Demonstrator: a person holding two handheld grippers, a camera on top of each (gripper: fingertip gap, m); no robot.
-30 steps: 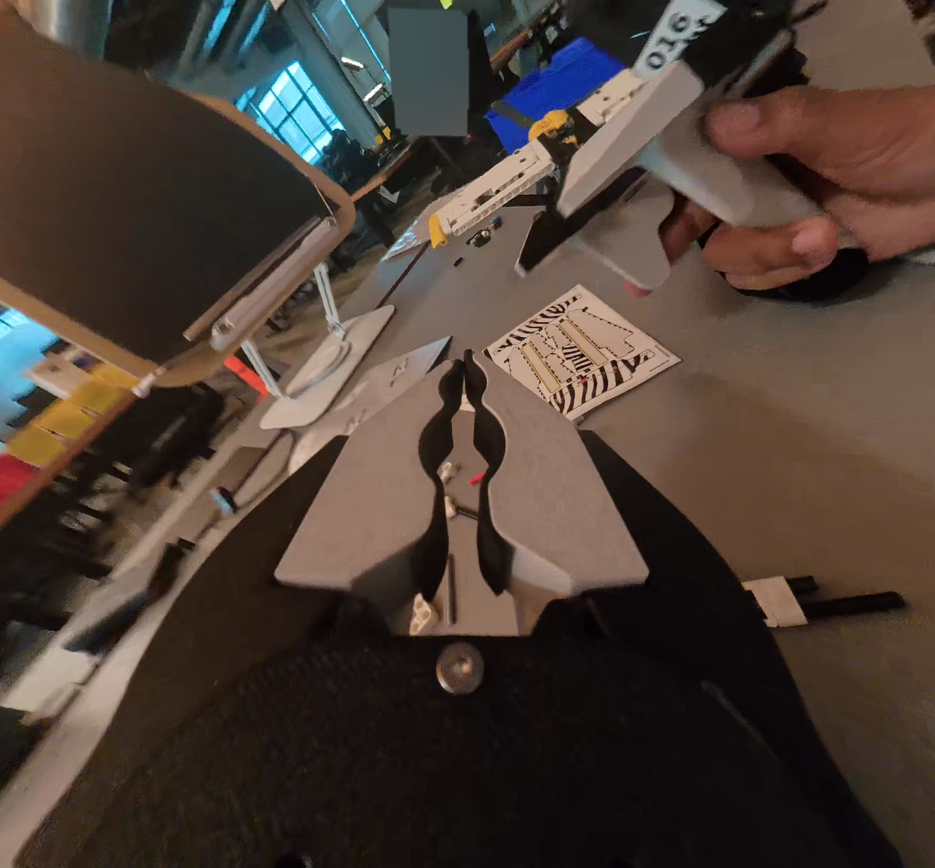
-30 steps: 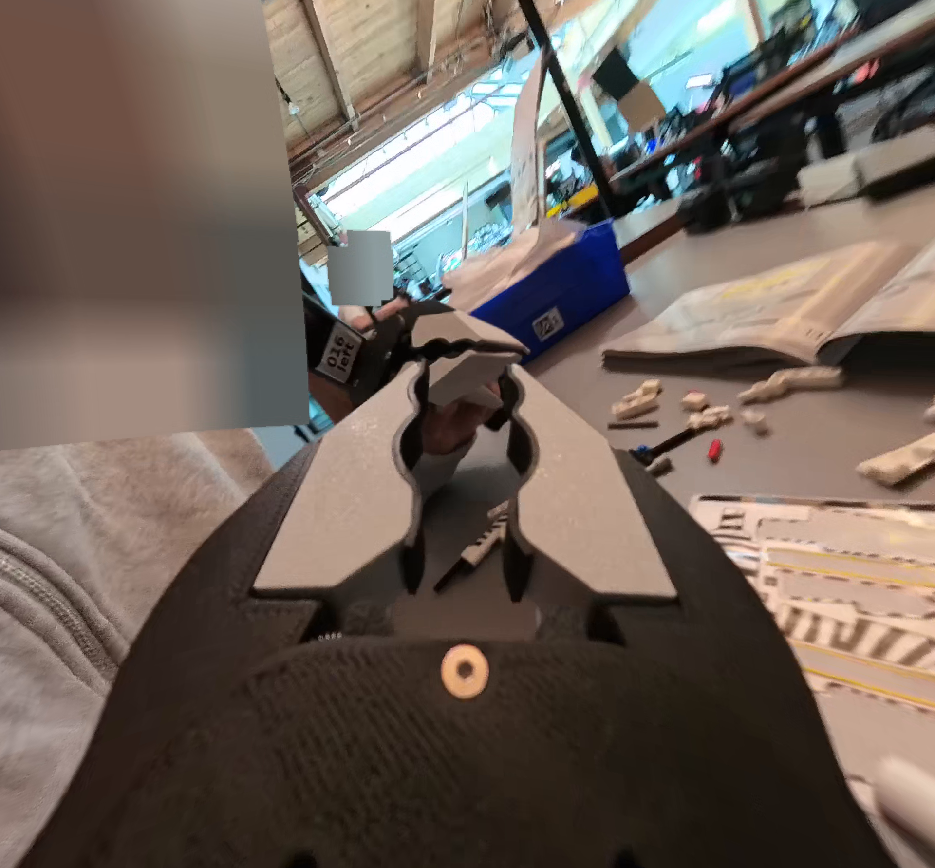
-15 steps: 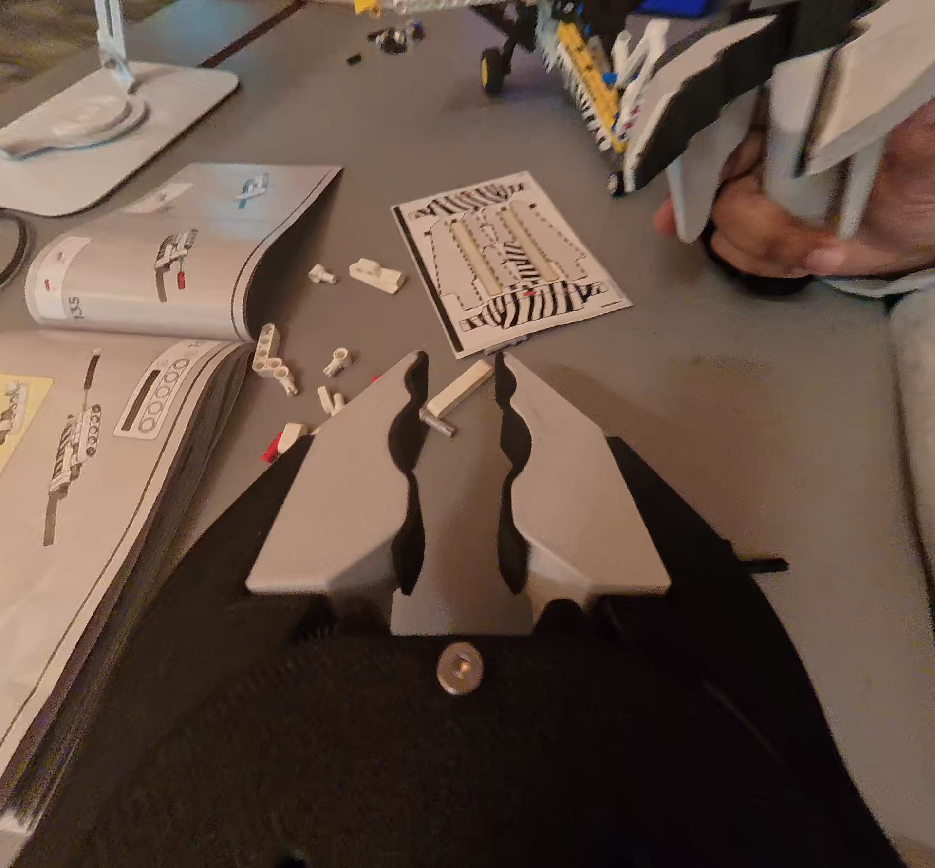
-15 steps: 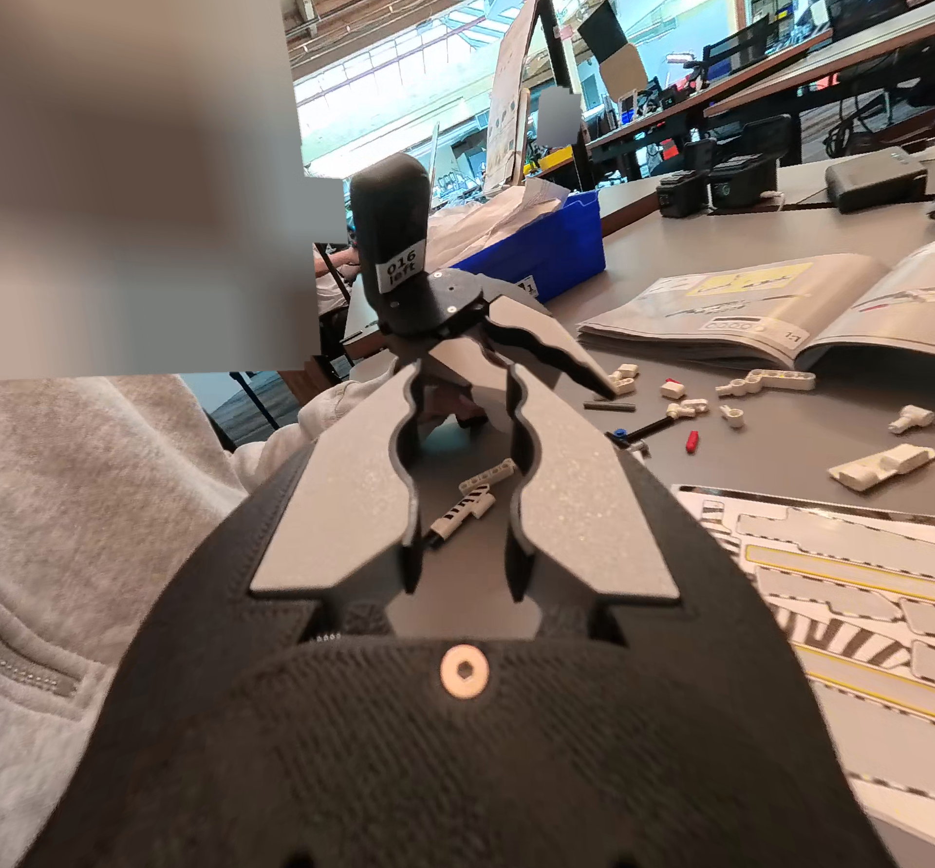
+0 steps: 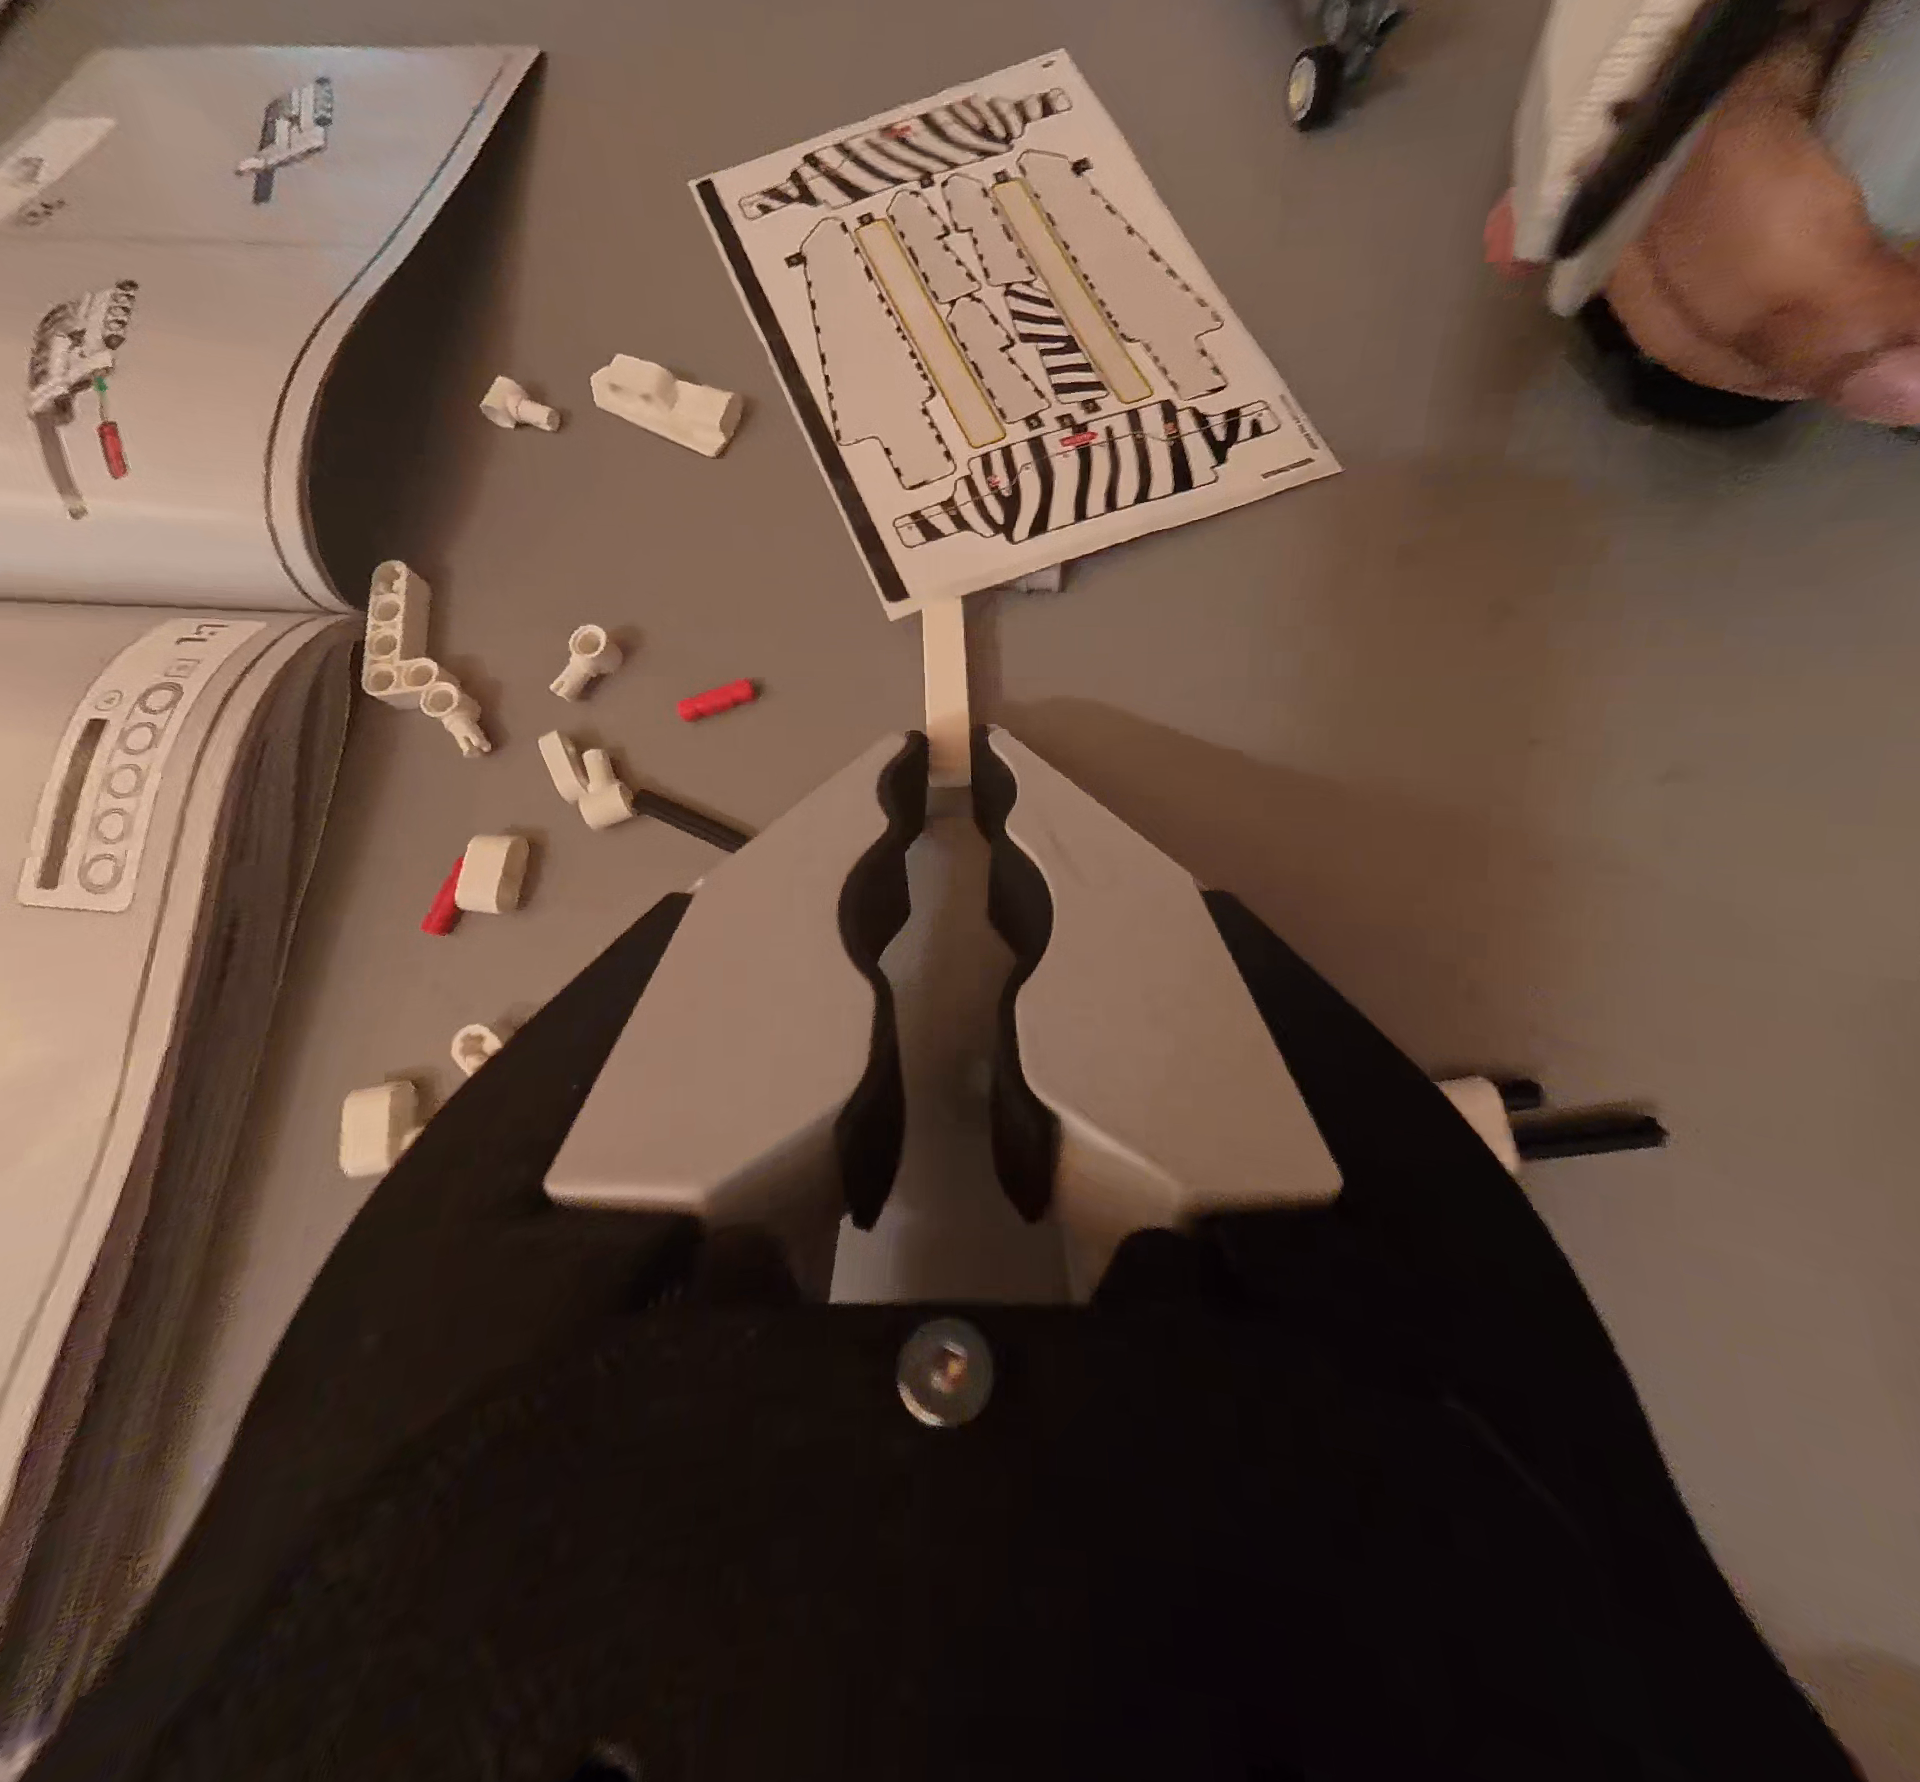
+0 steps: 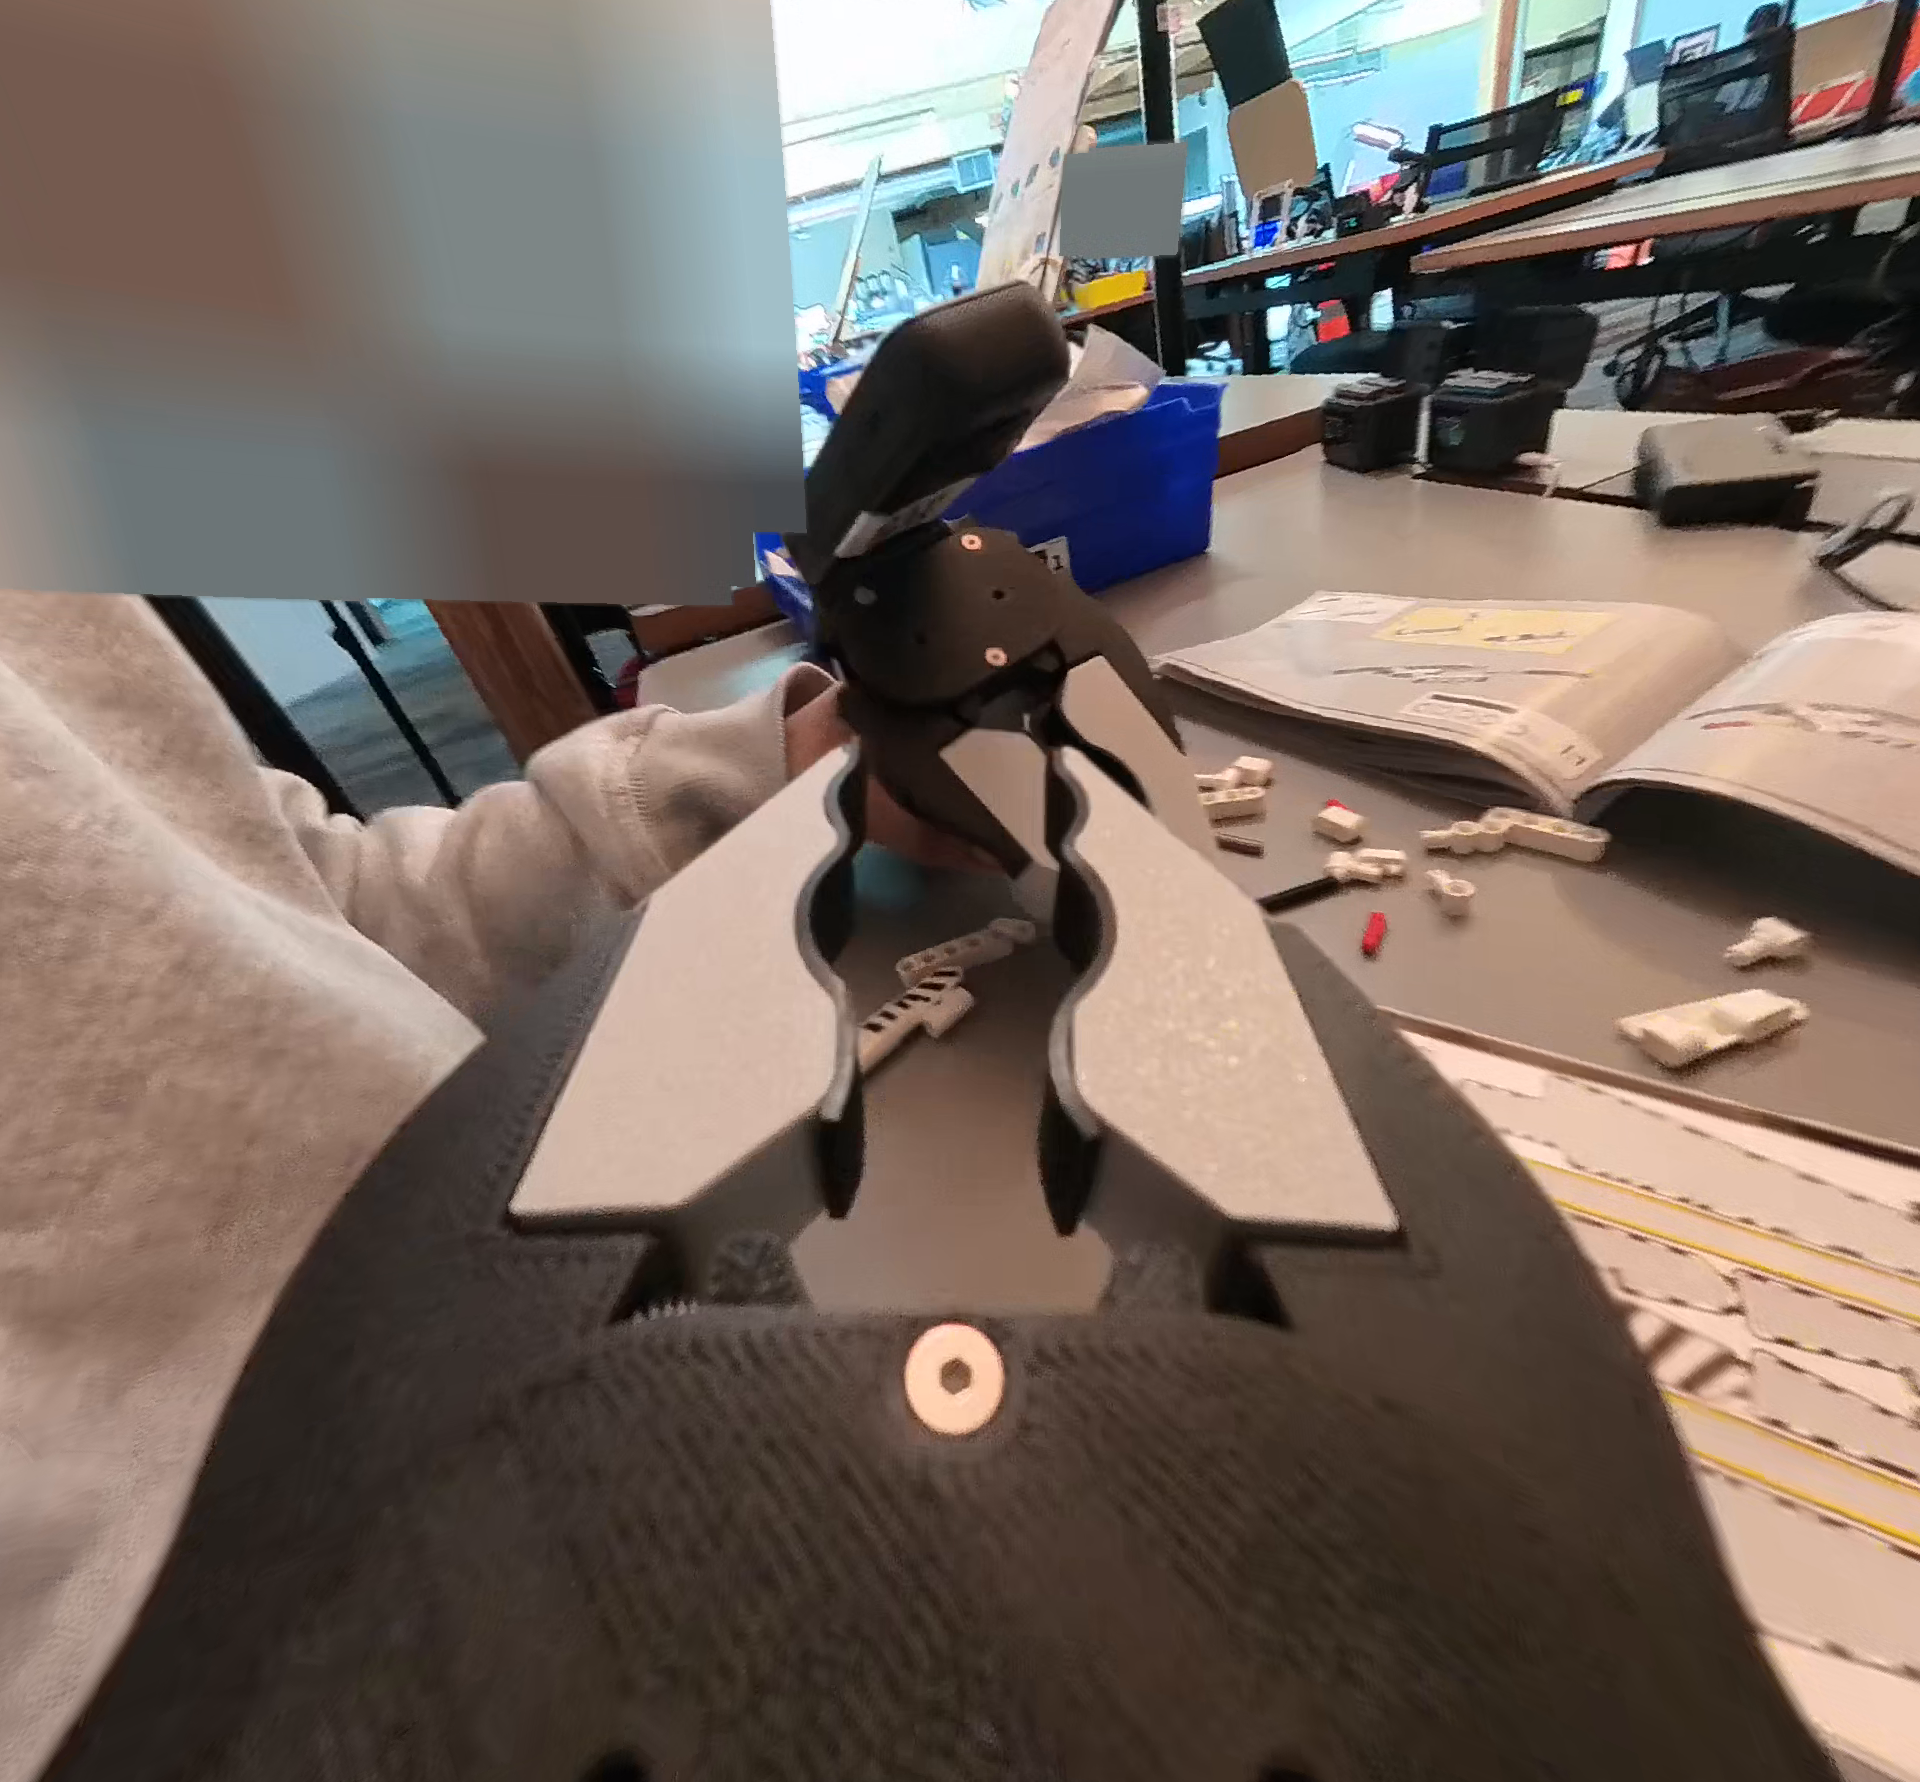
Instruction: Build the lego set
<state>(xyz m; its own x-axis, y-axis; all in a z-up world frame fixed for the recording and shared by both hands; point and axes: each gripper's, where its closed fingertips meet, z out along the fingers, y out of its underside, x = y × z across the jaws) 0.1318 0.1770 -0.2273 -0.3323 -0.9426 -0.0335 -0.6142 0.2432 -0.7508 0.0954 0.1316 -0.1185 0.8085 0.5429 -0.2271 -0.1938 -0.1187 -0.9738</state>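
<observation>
Your left gripper (image 5: 948, 753): fingers narrowly parted around white beam (image 5: 945, 693) beside sticker sheet (image 5: 1013, 324). Your right gripper (image 6: 954, 776): fingers spread, empty, above striped piece (image 6: 914, 1010).

We see a flat grey desk (image 5: 1455, 693). On it, at twelve o'clock, lies a white zebra-striped sticker sheet (image 5: 1013, 330); at nine o'clock, an open paper instruction booklet (image 5: 156, 382). Between them, loose small white plastic bricks (image 5: 665, 402) and a short red plastic pin (image 5: 717, 699) lie scattered. A slim white plastic beam (image 5: 948, 693) touches the sheet's near edge.
</observation>
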